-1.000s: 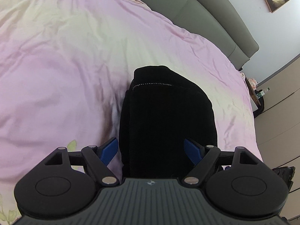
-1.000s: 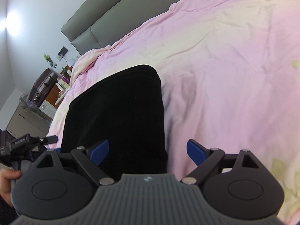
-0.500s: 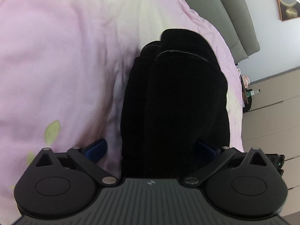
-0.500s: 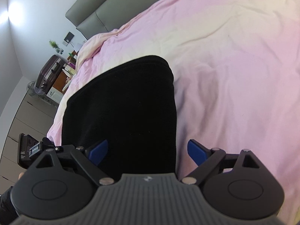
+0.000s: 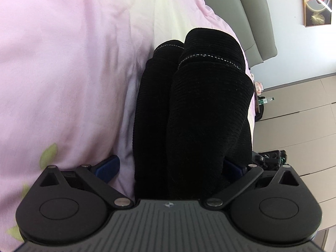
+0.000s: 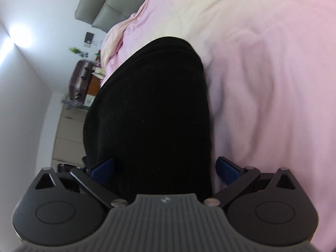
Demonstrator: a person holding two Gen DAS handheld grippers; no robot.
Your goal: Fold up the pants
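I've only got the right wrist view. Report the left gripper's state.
Observer: The left gripper is open; its fingers have just been spreading, with the black pants lying between them.
Operator: Describe the fold's far end on that side.
Observer: Two bunched layers show there, with a pale stitched seam across the nearer one.
Operator: Name any mark on the bedspread there.
Observer: A green leaf print, low on the picture's left.

Folded black pants [image 5: 201,109] fill the centre of the frame, lying on a pink bed [image 5: 69,67]. The left gripper [image 5: 170,168] spans the bottom edge, its jaws spread wide around the fabric's near end after just opening. A framed picture [image 5: 317,2] hangs at upper right.
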